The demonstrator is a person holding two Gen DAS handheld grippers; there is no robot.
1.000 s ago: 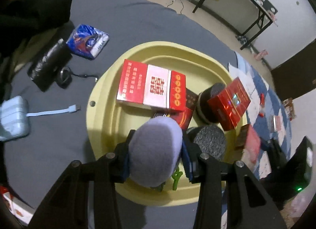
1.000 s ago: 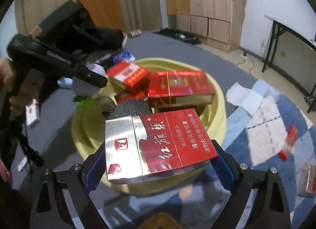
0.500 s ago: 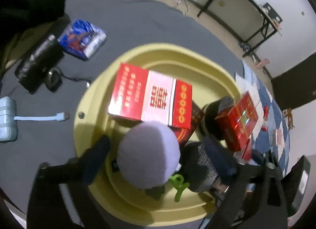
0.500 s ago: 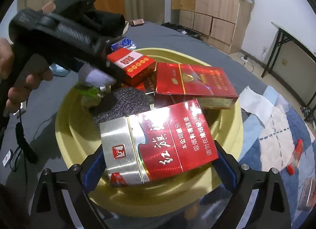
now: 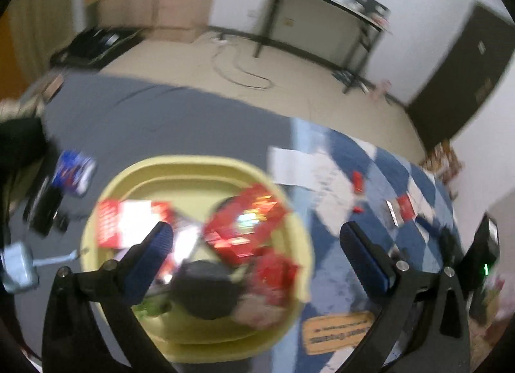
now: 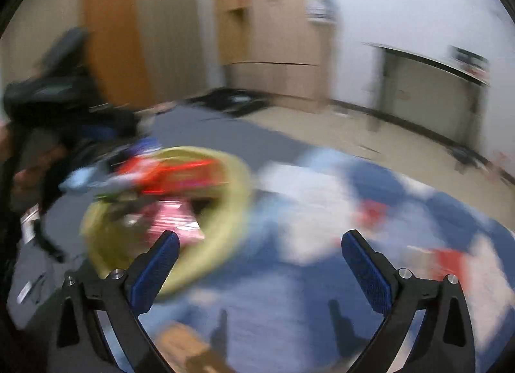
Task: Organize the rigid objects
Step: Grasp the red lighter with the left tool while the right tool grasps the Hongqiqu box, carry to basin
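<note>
A second ago your left gripper [image 5: 254, 237] was clamped on a pale lilac rounded puff and your right gripper [image 6: 259, 246] carried a red and silver cigarette carton. Both have since let go: each pair of jaws has just been opening and now stands as wide as it goes, with nothing between the blue pads.

Your left gripper has pulled up and away from the round pale-yellow plastic basin [image 5: 299, 244]. It now looks down at it from higher, tilted steeply, with more of the room in sight. Through the blur you can make out a red and white cigarette carton [image 5: 128, 225] at the left of the basin, a shiny red carton [image 5: 244, 228] lying across the middle, another red box [image 5: 276, 271] by the near right rim and a dark round object [image 5: 206, 292] at the front. The puff cannot be picked out for certain.

Your right gripper has swung off to the side, pointing only shallowly down. The basin [image 6: 238, 199] now sits to the left of its fingers, over the grey sheet [image 6: 199, 128], and the blue and white checked blanket [image 6: 418, 199] lies ahead. Your other hand's black gripper [image 6: 54, 106] shows, blurred, at the far left.
</note>
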